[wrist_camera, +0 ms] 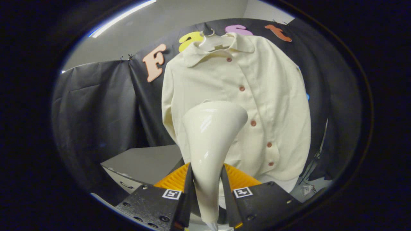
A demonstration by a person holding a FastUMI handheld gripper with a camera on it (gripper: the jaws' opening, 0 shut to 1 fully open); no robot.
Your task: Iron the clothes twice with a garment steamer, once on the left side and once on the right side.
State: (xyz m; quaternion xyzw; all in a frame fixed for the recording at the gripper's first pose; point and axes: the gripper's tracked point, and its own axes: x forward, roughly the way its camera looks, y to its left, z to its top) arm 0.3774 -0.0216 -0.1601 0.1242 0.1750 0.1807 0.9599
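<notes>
Hanging from a hanger (208,34) against the booth wall, a cream buttoned shirt (257,106) bears no readable writing, while the glossy garment steamer (210,141) rises before it, pinched between both fingers of the hand-held gripper (207,189).

Gripper (207,186), seen along its two fingers (188,183), which rise side by side and converge slightly toward their tips. Both fingers press against the narrow handle of the garment steamer (210,134), one on each side, holding it upright between them.
</notes>
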